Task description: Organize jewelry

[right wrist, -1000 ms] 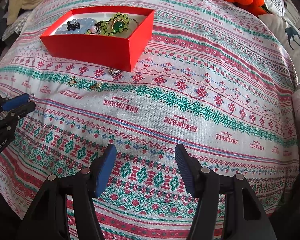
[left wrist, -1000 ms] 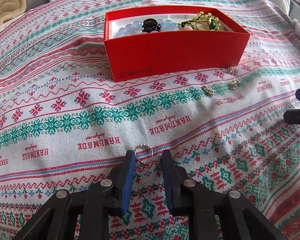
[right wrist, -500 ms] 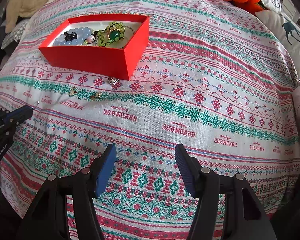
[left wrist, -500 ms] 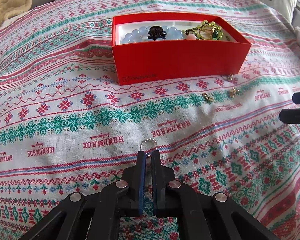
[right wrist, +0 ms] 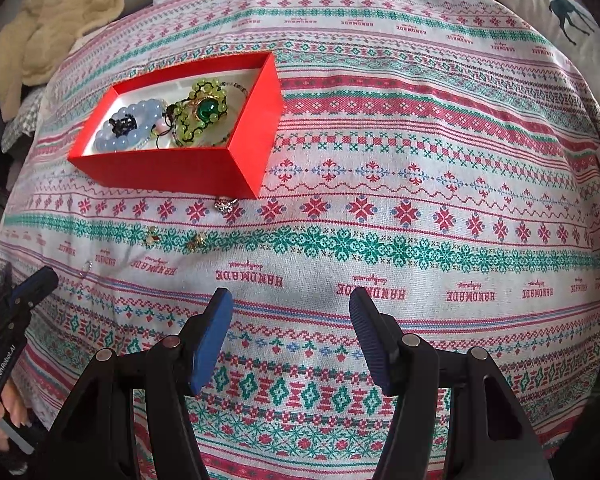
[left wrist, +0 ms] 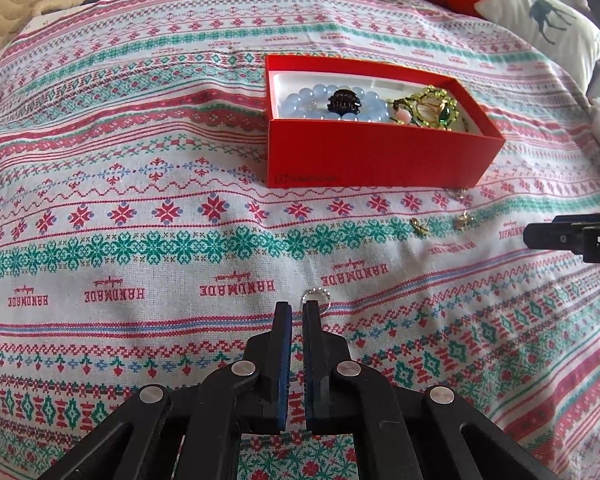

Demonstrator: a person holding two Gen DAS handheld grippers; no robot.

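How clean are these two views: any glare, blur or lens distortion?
Left wrist view: sharp, soft even daylight, the tablecloth stripes bow strongly. Right wrist view: same fisheye bulge with dark vignetted corners, the red box crisp; no glare in either.

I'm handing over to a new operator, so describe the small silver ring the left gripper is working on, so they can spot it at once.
Start at the red box on the patterned cloth, then come straight toward the left gripper. The silver ring sits right at its nearly closed fingers, beside the red HANDMADE lettering. Unlike the three gold-toned pieces near the box's corner, it is a plain thin beaded hoop, alone and farthest from the box.
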